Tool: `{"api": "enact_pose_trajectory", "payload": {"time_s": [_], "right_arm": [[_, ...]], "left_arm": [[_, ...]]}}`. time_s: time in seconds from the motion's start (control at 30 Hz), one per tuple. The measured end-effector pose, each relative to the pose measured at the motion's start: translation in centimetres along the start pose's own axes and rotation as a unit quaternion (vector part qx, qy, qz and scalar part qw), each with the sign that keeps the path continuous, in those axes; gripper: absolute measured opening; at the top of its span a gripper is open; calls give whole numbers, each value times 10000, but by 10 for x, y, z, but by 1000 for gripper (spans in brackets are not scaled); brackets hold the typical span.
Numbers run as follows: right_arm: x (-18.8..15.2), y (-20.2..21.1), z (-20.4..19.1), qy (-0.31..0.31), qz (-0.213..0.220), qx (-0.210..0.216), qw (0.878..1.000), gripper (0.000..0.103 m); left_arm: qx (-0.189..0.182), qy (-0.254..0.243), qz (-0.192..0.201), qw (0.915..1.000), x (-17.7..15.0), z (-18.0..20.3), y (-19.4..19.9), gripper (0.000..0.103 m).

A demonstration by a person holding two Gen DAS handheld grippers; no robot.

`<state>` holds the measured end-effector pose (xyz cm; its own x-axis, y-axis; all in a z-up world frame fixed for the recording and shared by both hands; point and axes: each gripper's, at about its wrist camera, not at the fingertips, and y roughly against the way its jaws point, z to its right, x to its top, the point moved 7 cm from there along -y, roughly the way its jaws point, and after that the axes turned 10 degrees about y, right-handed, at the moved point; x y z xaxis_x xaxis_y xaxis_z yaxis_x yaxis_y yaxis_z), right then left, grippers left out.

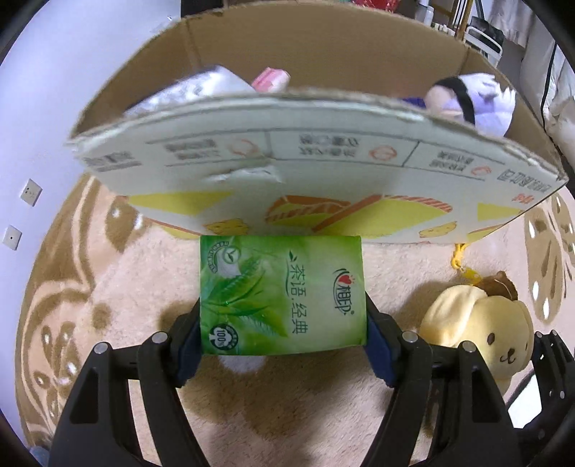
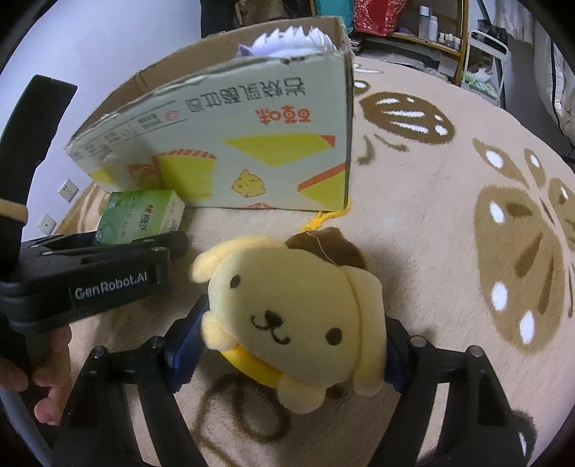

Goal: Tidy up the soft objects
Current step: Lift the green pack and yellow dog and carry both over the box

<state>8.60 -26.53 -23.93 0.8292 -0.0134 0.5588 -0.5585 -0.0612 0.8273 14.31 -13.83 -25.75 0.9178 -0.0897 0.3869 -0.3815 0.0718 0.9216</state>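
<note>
My left gripper [image 1: 282, 337] is shut on a green tissue pack [image 1: 282, 294], held just above the carpet in front of the cardboard box [image 1: 287, 169]. The pack also shows in the right wrist view [image 2: 142, 217], beside the left gripper's body [image 2: 100, 266]. My right gripper [image 2: 293, 345] is shut on a yellow dog plush [image 2: 294, 316] with a brown beret, which also shows in the left wrist view [image 1: 478, 330]. Inside the box lie a purple-and-white plush doll [image 1: 474, 100], a pink item [image 1: 269, 79] and a white soft bundle [image 1: 201, 89].
The box [image 2: 251, 143] stands on a beige carpet [image 2: 449, 233] with brown flower patterns. A white wall with sockets [image 1: 30, 192] is at the left. Shelves with bottles [image 2: 435, 28] stand behind the carpet at the back right.
</note>
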Motion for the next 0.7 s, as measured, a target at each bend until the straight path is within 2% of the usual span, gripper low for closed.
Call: {"api": "enact_pose_trajectory", "payload": {"time_s": [0.37, 0.7], "right_arm": [[10, 23, -6, 45, 299, -56, 9995, 83], [13, 33, -4, -14, 448, -33, 9990, 82]], "left_arm": [[109, -158, 312, 9993, -11, -4, 20, 74], [343, -298, 697, 9965, -11, -3, 56, 74]]}}
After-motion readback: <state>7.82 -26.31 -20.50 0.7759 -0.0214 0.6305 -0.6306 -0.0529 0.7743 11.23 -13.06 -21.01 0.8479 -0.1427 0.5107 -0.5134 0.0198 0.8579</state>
